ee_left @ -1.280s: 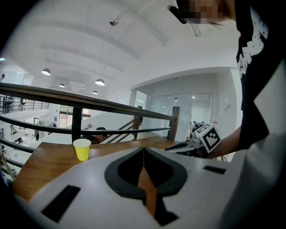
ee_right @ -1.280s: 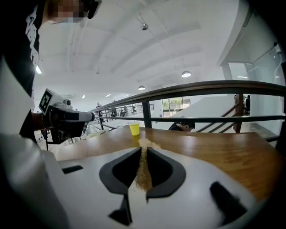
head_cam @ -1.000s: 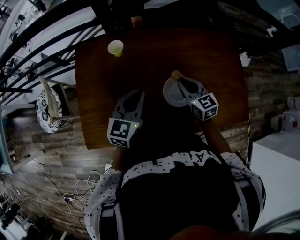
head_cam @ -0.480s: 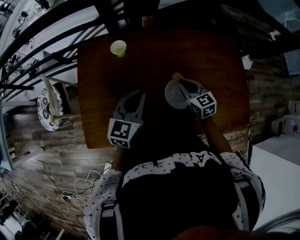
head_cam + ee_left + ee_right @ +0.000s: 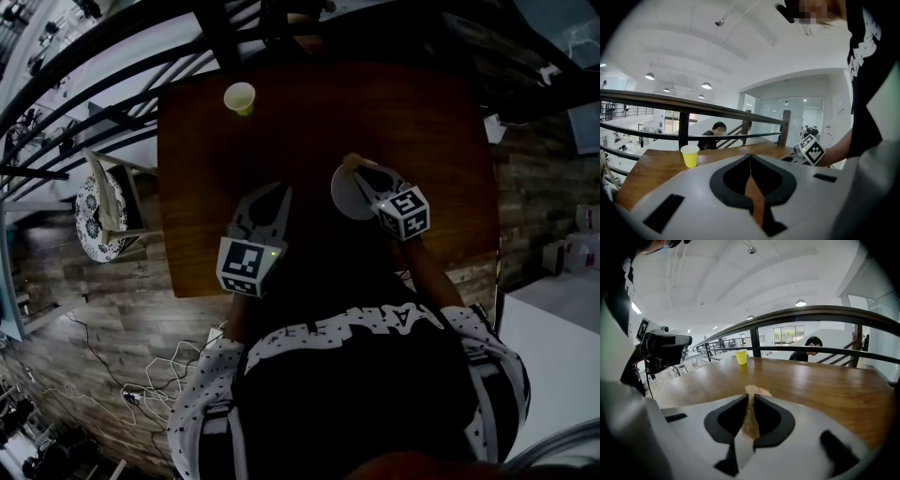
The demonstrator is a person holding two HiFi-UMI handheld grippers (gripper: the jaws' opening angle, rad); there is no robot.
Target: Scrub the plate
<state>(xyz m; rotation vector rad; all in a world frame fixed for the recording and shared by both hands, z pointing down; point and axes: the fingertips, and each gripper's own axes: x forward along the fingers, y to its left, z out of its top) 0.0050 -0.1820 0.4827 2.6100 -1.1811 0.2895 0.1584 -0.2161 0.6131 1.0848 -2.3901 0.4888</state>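
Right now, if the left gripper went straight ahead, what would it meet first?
Probably nothing on the table: the left gripper points past the yellow cup, which stands to its left. The railing beyond likely comes first.

The head view looks steeply down on the brown wooden table [image 5: 309, 103]; both gripper views skim it low, sharing the upper-left small yellow paper cup [image 5: 240, 97].
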